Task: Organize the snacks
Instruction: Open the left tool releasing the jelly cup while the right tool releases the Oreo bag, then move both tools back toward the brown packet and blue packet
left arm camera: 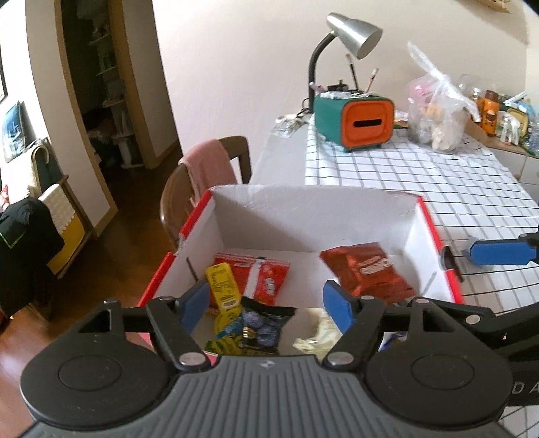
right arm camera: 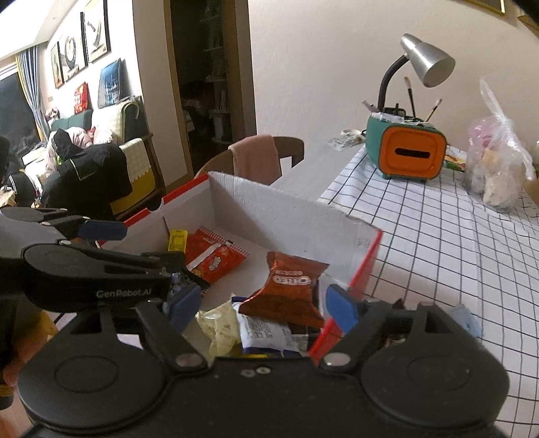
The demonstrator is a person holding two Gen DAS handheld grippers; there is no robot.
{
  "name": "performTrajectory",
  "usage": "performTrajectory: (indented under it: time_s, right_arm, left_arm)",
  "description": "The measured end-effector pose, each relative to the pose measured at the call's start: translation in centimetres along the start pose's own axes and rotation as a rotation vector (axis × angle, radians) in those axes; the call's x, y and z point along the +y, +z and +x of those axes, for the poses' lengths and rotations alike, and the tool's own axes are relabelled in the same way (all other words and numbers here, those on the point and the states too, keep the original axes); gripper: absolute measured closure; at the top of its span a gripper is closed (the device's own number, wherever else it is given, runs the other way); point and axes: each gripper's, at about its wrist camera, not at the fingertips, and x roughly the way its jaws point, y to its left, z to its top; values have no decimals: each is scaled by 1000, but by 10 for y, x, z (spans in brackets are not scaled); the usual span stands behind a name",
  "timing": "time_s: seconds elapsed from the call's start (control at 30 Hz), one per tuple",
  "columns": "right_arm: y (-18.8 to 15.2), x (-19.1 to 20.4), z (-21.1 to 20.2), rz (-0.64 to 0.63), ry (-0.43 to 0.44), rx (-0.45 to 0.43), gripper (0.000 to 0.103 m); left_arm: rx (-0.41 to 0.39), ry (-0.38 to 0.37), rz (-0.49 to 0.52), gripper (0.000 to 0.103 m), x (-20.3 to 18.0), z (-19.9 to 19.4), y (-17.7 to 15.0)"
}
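Observation:
A red-and-white cardboard box (left arm camera: pixel 303 219) (right arm camera: pixel 269 209) sits on the table and holds several snack packets. Inside lie a red Oreo packet (left arm camera: pixel 367 269) (right arm camera: pixel 286 286), a red-and-white packet (left arm camera: pixel 259 273) (right arm camera: pixel 215 256), a yellow packet (left arm camera: pixel 222 286), a dark blue packet (left arm camera: pixel 262 320), a pale yellow packet (left arm camera: pixel 320 333) (right arm camera: pixel 219 326) and a white-and-blue packet (right arm camera: pixel 266 333). My left gripper (left arm camera: pixel 266 306) is open above the near part of the box, holding nothing. My right gripper (right arm camera: pixel 259 308) is open and empty over the box's near right corner.
A checked cloth (left arm camera: pixel 421 175) covers the table. A green-and-orange organiser (left arm camera: pixel 353 121) with a silver desk lamp (left arm camera: pixel 353 30) and a clear plastic bag (left arm camera: pixel 434 114) stand at the far end. A chair with a pink cloth (left arm camera: pixel 209 165) stands at the left.

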Motion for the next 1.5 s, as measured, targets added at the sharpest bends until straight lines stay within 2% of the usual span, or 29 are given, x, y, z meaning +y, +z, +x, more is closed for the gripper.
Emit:
performTrajectory:
  time_s: [0.1,0.5,0.6,0.9,1.27,1.4,1.5]
  right_arm:
    - [-3,-8,-12,8,-7,-13,16]
    - [-25,-54,-58,60,-48,-68,3]
    - [-34,-71,-70,85,-58,-82,2]
    - [-60,-129,-103,164,-106,-103,2]
    - [-96,-197,-117,219,-182,-73,2]
    - [-106,-216,-118,239,-205,-62,2]
    - [-111,-228,-114,264,-206,-57,2]
  left_arm:
    - [-12,-17,2,23,-9,-10,-1]
    - [-52,-105,10,18,-63,-34,-3]
    - [-59,-118,9,15,-79,-38,-4]
    - [-61,-162,32,14,-133,-43,-5]
    - [-67,-169,70,14,-210,-22,-16]
    - [-57,-152,101,14,-232,-4,-18]
    - [-25,-135,74,14,-242,14,-15]
